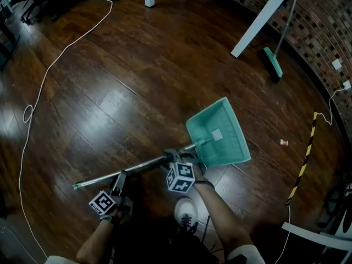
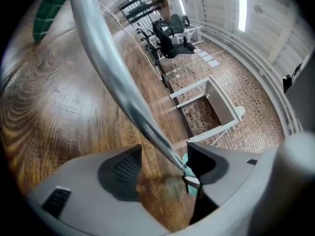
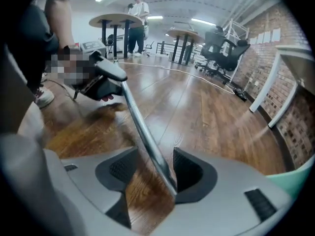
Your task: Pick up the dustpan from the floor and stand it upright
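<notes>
— Where is the dustpan (image 1: 217, 133) found, taken from each hand-held gripper?

— It is laid flat on the floor (image 1: 110, 92). Its long handle (image 1: 137, 168) is run through both sets of jaws. The teal pan is set just beyond the right hand-held gripper (image 1: 177, 157), on the side away from the left hand-held gripper (image 1: 120, 180). The handle's free end is placed just past the left one.

— How is the long axis laid?

— It is stretched from one hand-held gripper to the other, so the two are lined up along it. The pan end is nearer the right hand, the free end nearer the left.

— And the jaws?

— Both pairs are spread wide. In each, the handle is seen between the pads and close against one of them, with a clear gap on the other side. Nothing is judged to be clamped yet.

— What is the coming move thought to turn on?

— The handle must be closed upon before it can be raised. The free end would then be swung up over the pan, so that the pan is left as the foot.

— How many of each thing are counted?

— One dustpan with one handle, and two hand-held grippers. One broom (image 1: 273, 62) is propped well beyond the pan.
</notes>
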A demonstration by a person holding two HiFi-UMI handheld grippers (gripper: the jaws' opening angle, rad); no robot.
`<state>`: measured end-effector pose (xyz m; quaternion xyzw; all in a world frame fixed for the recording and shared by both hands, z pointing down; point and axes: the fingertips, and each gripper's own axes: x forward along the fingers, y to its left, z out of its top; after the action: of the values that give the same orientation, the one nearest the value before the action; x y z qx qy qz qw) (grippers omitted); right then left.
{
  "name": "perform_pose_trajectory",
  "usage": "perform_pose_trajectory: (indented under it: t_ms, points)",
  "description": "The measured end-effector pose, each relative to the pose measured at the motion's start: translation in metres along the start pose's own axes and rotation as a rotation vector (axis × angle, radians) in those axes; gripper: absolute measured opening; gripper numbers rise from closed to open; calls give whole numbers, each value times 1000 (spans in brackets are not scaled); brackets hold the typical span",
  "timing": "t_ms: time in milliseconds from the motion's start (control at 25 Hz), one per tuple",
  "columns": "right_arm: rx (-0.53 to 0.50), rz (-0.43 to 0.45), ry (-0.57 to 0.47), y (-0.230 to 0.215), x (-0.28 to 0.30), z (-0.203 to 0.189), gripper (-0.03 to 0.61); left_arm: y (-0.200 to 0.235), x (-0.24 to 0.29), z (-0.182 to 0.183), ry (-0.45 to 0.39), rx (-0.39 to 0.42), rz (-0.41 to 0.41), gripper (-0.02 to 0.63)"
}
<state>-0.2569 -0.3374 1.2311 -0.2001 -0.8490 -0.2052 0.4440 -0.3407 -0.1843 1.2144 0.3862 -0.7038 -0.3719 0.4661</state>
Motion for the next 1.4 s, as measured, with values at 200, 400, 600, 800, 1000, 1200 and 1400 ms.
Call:
perform_pose_trajectory:
  t_ms: [200,400,600,800,1000,1200,1400]
  points:
    - [-166,-27,98,3,20,-14,145,5,2,11,-21,6,11,210]
    - [-240,-90,119,-8,14,-9,126,-26,11,30,-61,6,-125,138]
    - [-186,-139,69,-22,-8,8,122,-68,10,53,-67,55,-185,112]
    - [-110,-237,-9,-42,-36,35,106,-145,18,94,-63,214,-313,103]
    - [15,-331,-99,-65,-68,58,98,-227,29,125,-58,457,-336,103]
    - [150,-429,-177,-87,-105,65,97,-317,40,114,-14,693,-353,104]
    - [300,-519,-221,-103,-135,46,96,-373,60,82,20,824,-368,104]
